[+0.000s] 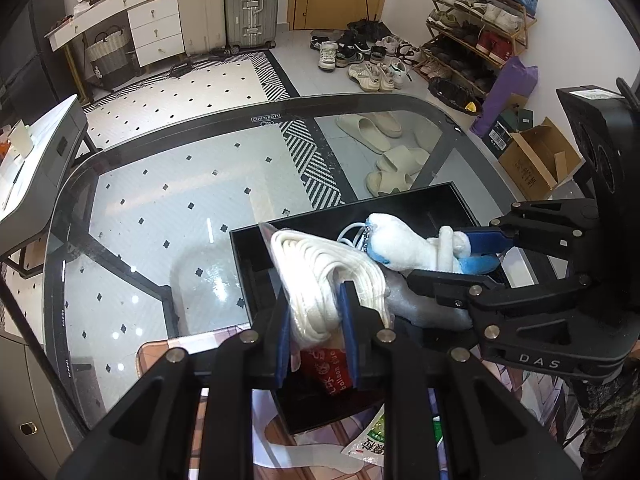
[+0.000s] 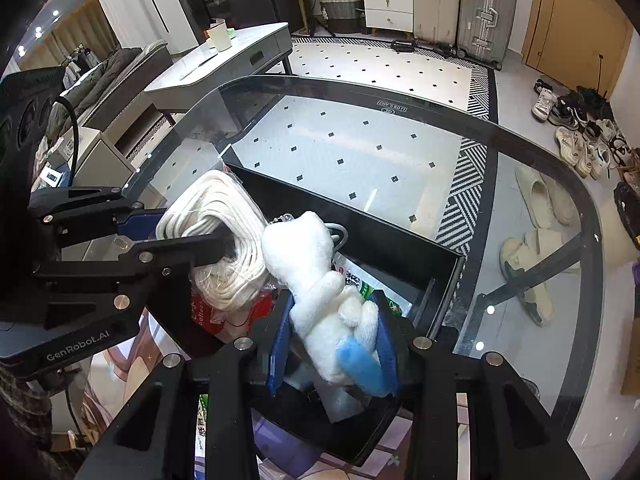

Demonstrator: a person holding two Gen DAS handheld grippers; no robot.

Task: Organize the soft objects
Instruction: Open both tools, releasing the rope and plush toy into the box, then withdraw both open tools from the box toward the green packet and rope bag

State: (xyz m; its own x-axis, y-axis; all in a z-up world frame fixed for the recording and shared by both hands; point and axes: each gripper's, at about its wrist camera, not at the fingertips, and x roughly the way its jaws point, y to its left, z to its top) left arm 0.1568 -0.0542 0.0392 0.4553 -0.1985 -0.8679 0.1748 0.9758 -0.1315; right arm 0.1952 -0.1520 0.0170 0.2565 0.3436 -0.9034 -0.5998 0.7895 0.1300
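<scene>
- Gripping two soft items over a black open box (image 1: 436,200) that sits on a glass tabletop (image 1: 168,208).
- Left gripper (image 1: 316,332): blue pads clamped on a bagged coil of white rope (image 1: 320,276); coil bulges out ahead of the fingers, clear wrapper visible at its edges.
- Same coil in right wrist view (image 2: 220,232), held from the left side by the left gripper (image 2: 180,236), coil over the near-left part of the box (image 2: 360,236).
- Right gripper (image 2: 334,336): blue pads closed on the lower body of a white plush toy (image 2: 320,280) with blue fabric parts; head points away from the camera, tilted left.
- In left wrist view the plush toy (image 1: 404,244) lies sideways, head toward the rope coil, right gripper (image 1: 476,256) coming in from the right edge.
- Plush and rope coil just beside each other, touching or nearly so; both above the box interior, cannot tell if either rests on contents below.
- Small metal ball chain (image 2: 282,218) near the plush head.
- Inside box under the items: red packet with "balloon" text (image 1: 330,372), green-and-white printed pouch (image 2: 368,284), grey foam-like piece (image 1: 424,304).
- Another green-and-white pouch (image 1: 370,440) lying at the near box edge on a printed mat (image 1: 160,354).
- Through the glass: tiled floor with black diamonds, beige slippers (image 1: 376,128).
- Background: two suitcases (image 1: 228,4), a shoe rack (image 1: 476,28), loose shoes on the floor.
</scene>
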